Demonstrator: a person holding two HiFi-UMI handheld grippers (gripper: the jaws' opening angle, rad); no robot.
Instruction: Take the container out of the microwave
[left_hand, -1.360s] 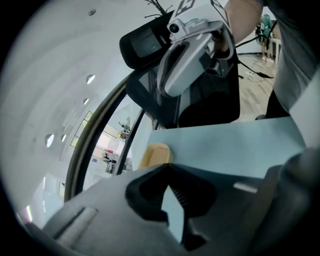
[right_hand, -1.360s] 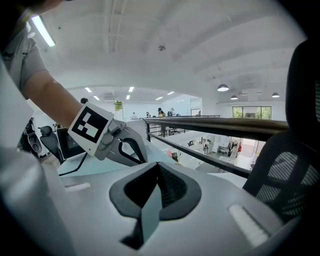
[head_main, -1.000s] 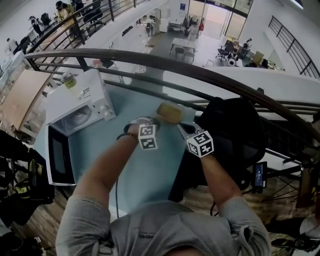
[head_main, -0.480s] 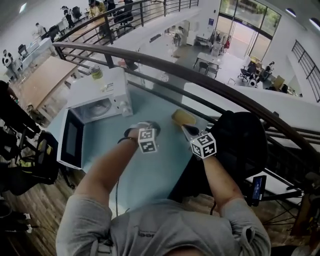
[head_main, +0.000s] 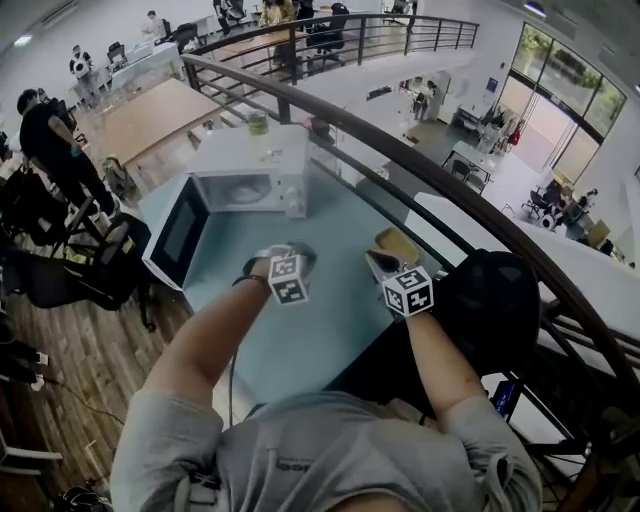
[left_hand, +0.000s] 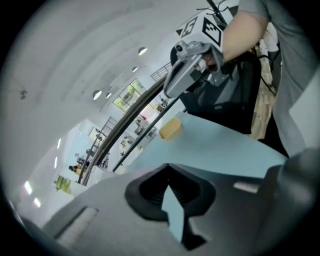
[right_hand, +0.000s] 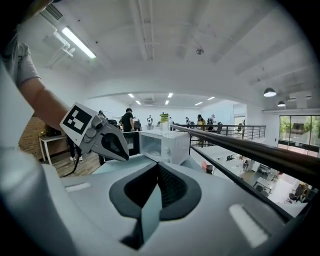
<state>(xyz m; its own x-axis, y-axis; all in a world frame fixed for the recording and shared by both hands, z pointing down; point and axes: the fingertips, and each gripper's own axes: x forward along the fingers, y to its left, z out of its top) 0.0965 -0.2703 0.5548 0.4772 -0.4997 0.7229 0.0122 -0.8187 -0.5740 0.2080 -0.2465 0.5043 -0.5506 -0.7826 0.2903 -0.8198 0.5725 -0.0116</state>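
Observation:
The tan, lidded container (head_main: 397, 245) lies on the pale blue table (head_main: 320, 330), outside the white microwave (head_main: 250, 165). The microwave's door (head_main: 178, 232) hangs open to the left, and its cavity shows only the turntable. My left gripper (head_main: 293, 254) hovers over the table's middle with its jaws shut on nothing. My right gripper (head_main: 381, 263) is also shut and empty, its tip just left of the container. The left gripper view shows the container (left_hand: 170, 129) lying alone beyond the right gripper (left_hand: 172, 85). The right gripper view shows the microwave (right_hand: 162, 145) behind the left gripper (right_hand: 112, 145).
A bottle of green liquid (head_main: 258, 123) stands on top of the microwave. A dark metal railing (head_main: 420, 170) runs along the table's far side, with a drop to a lower floor beyond. A black chair (head_main: 490, 300) stands at the right. People stand around desks at the left.
The head view has swung left, so the microwave now sits near the top centre. The container, which lay between both gripper tips, now lies beside the right gripper only.

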